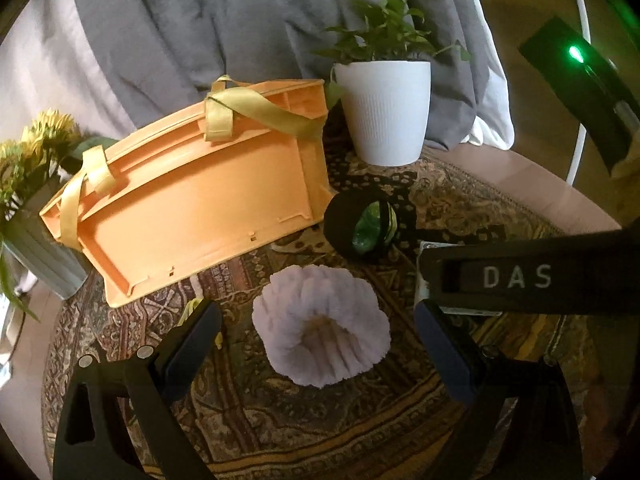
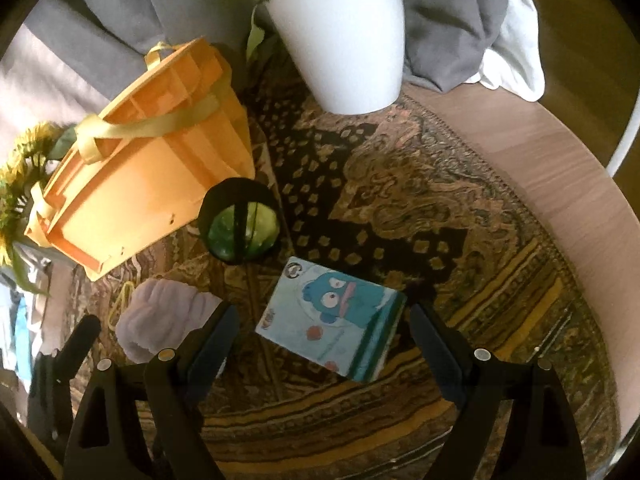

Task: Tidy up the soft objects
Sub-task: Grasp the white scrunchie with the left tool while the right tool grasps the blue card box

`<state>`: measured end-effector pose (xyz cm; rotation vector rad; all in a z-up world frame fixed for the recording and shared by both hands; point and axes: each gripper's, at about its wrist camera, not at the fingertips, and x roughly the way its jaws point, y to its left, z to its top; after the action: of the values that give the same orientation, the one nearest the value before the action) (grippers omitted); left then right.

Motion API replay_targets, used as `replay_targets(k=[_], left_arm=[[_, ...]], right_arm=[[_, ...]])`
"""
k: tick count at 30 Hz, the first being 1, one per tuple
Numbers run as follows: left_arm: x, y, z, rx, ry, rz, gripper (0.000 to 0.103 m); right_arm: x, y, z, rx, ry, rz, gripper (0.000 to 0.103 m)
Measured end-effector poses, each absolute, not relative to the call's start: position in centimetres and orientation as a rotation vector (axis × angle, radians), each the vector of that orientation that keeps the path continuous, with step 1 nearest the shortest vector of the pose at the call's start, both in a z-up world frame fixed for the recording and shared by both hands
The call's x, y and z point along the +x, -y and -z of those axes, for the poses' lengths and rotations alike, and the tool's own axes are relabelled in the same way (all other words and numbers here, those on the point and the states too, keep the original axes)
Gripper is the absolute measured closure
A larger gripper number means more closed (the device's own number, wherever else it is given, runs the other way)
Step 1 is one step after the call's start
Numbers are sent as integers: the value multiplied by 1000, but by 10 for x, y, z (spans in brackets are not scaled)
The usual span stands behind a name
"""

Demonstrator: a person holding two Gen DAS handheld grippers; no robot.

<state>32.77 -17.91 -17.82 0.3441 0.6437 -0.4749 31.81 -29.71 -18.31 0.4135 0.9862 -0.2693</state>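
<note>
1. Landmark: orange crate (image 1: 200, 196), lying tipped over on the patterned rug (image 1: 320, 432) that covers the round bench (image 2: 560, 184); yellow ribbon straps (image 1: 264, 108) draped over it.
2. Soft item: pale lilac fluffy scrunchie (image 1: 322, 326) on the rug, just in front of the crate, not touching it.
3. Left tool (image 1: 320, 344): jaws spread wide, one on each side of the scrunchie, no contact visible; holding nothing.
4. Right tool (image 2: 324, 344): jaws wide, empty, straddling a blue cartoon-print box (image 2: 332, 320) lying on the rug, in front of the crate and to its right.
5. Black ring with a green ball inside (image 2: 240, 224) touches the crate's near right corner.
6. White plant pot (image 1: 384, 112) stands just right of the crate's far end; sunflowers (image 1: 36, 140) at its left end.
</note>
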Motion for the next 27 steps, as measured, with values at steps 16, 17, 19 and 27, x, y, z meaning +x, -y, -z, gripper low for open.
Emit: replay_targets(k=[16,17,19,27], left_arm=[[347,177,193,320,-707,490,72],[347,177,193,319,-706,490,75],[347,176,192,317,-705,490,77],[349,165,181,243,-727,458,79]], right_arm=[[330,292,204,352,-1040,296,17],[329,292,204,351,-1038,296,17],[327,292,203,347,-1032,298,18],[316,290,194,330,-994,286,18]])
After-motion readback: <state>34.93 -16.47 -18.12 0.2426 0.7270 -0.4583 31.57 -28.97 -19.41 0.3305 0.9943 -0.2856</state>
